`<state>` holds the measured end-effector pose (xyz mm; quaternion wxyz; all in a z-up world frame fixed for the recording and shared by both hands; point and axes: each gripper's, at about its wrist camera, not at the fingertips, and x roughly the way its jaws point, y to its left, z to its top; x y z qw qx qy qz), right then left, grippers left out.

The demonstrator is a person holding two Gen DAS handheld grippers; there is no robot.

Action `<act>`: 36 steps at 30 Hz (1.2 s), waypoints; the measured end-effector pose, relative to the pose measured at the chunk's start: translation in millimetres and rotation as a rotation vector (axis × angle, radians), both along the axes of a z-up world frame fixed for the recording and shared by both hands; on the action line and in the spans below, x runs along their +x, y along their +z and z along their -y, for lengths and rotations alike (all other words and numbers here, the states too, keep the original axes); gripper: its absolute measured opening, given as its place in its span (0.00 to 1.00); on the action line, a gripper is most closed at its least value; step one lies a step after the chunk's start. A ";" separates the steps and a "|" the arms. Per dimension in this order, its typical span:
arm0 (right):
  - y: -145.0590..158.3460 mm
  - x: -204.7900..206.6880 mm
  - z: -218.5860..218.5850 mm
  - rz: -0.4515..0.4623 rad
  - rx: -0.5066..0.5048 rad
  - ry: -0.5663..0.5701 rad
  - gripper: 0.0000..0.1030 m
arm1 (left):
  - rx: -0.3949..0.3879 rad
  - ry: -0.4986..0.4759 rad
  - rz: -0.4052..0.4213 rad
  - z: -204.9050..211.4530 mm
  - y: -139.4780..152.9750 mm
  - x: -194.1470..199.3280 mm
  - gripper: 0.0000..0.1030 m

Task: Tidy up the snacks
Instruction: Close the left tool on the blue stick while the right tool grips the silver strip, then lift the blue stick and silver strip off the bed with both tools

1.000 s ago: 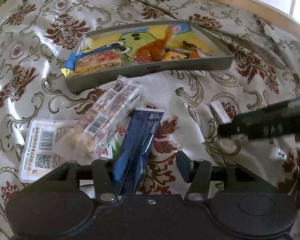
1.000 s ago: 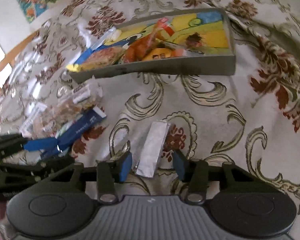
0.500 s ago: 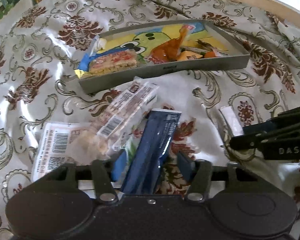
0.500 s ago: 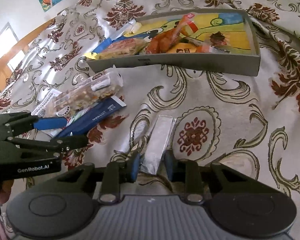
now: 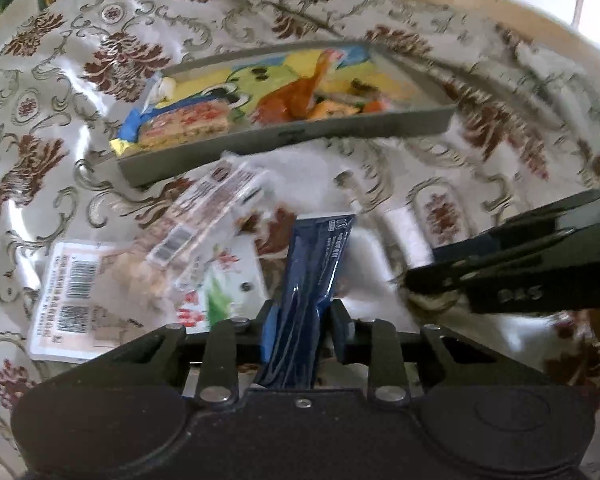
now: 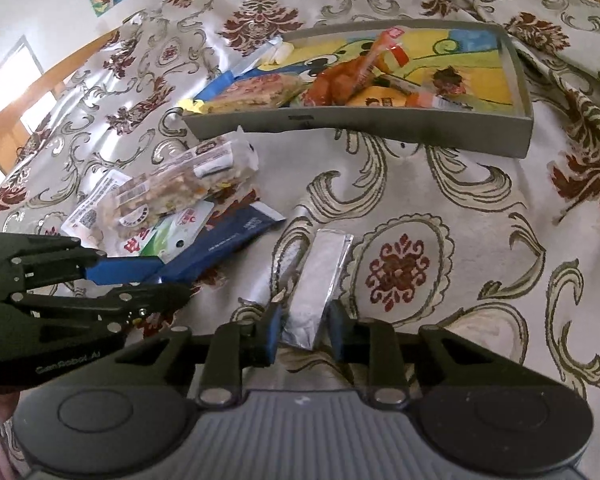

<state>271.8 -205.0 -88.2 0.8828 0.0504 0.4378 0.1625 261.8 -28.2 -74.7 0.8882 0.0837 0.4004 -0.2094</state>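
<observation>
The cloth (image 6: 440, 208) with a brown flower pattern covers the whole surface. On its far side sits the grey tray (image 6: 380, 126), already with several snacks inside and free room at its right part. Near left of the tray lies a pile of packets (image 6: 172, 200).

The left gripper (image 5: 300, 334) has just been closing, and its pads now press on the near end of the blue packet (image 5: 316, 264), which points away toward the tray. The right gripper (image 6: 302, 332) has also just been closing on the near end of the silver packet (image 6: 320, 280), which lies flat on the cloth, right of the pile; the pads stand against its edges, so I judge it gripped.

To do this step well, I think both hands should lift straight up first, so the blue packet comes free from the pile without dragging it. Each grip is only at one end, so the packets may hang and swing; slow carrying to the free part of the tray seems best.
</observation>
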 end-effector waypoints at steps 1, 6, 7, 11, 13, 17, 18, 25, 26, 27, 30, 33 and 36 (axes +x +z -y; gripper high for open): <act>0.5 -0.6 -0.2 0.004 -0.001 0.003 0.26 | -0.011 -0.009 0.004 1.6 1.3 -1.8 0.28; 3.4 -4.1 -3.9 0.037 -0.036 0.018 0.24 | 0.024 -0.005 0.048 8.1 0.5 -8.2 0.25; 4.7 -5.0 -4.0 0.049 -0.042 0.018 0.24 | 0.020 0.006 0.054 6.6 1.2 -8.8 0.25; 9.4 -6.4 -2.0 0.084 -0.049 0.002 0.23 | -0.049 0.043 0.100 -2.2 9.8 -8.1 0.25; 11.4 -6.7 -0.3 0.100 -0.043 -0.006 0.22 | -0.067 0.051 0.131 -3.5 13.7 -8.9 0.25; 16.3 -9.5 0.8 0.141 -0.041 -0.007 0.21 | -0.074 0.065 0.179 -4.0 18.1 -11.0 0.25; 17.6 -10.1 0.0 0.151 -0.041 -0.005 0.16 | -0.084 0.069 0.184 -5.1 19.1 -10.7 0.25; 10.0 -4.9 -1.2 0.097 -0.056 -0.002 0.06 | -0.102 0.087 0.176 -8.1 18.2 -9.5 0.25; 8.3 -3.7 -0.9 0.084 -0.050 0.000 0.06 | -0.102 0.088 0.174 -8.4 18.1 -9.5 0.25; 6.0 -1.7 -1.0 0.064 -0.047 0.001 0.08 | -0.102 0.088 0.174 -8.4 18.3 -9.7 0.25; -1.6 4.3 2.1 0.019 -0.029 -0.019 0.10 | -0.100 0.087 0.177 -8.5 18.4 -10.0 0.25; -4.2 6.9 1.6 0.022 -0.026 -0.030 0.10 | -0.101 0.091 0.181 -8.5 19.1 -10.2 0.25; 0.7 6.4 -0.4 0.050 -0.024 -0.032 0.05 | -0.118 0.096 0.187 -8.8 21.7 -9.3 0.25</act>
